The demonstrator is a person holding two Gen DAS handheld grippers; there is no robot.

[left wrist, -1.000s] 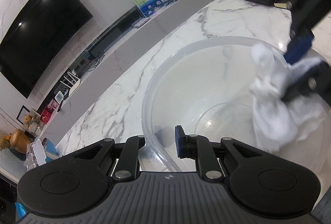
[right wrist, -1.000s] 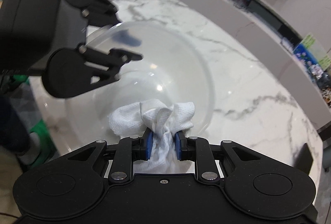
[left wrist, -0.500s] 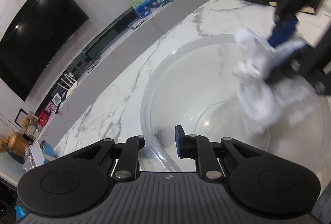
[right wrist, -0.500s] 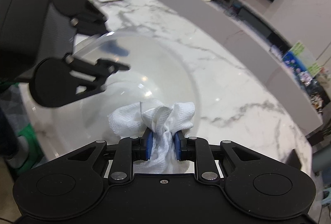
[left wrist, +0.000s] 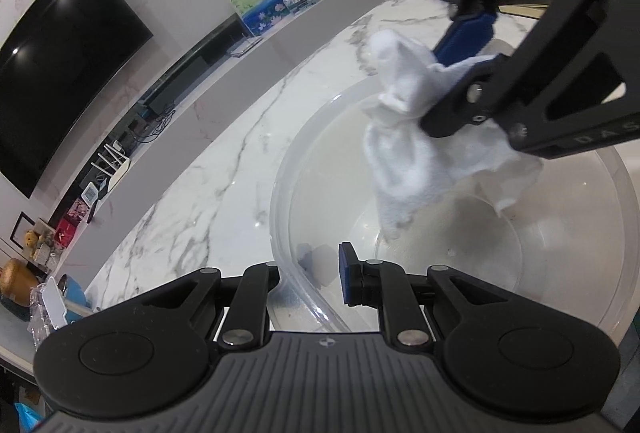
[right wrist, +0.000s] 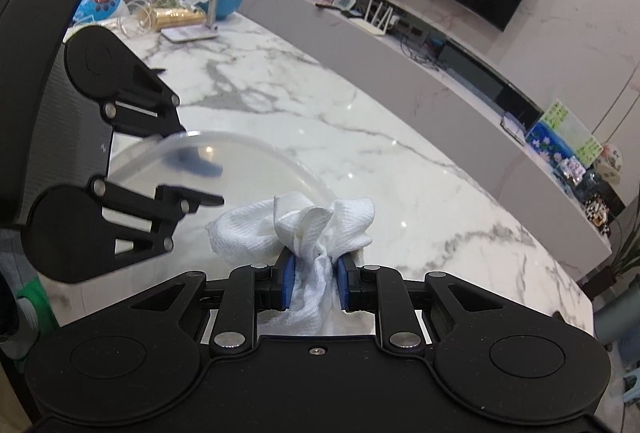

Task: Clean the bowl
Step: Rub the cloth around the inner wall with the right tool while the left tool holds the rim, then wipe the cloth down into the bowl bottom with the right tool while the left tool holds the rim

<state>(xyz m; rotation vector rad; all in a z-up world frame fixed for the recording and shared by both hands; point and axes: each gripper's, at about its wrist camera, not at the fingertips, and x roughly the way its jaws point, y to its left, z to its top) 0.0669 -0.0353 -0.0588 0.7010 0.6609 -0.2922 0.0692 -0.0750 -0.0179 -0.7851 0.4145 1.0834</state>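
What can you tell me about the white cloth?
The white cloth looks soft and waffle-textured, like a paper towel. It is crumpled into a bunch and pinched between the blue fingers of the right gripper. Its loose ends hang over the clear plastic bowl, near the far rim.

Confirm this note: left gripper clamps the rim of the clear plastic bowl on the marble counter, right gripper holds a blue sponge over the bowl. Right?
Not quite. The right gripper holds a white cloth, not a blue sponge; only its finger pads are blue, as the right wrist view shows. The left gripper does clamp the clear bowl's rim on the marble counter.
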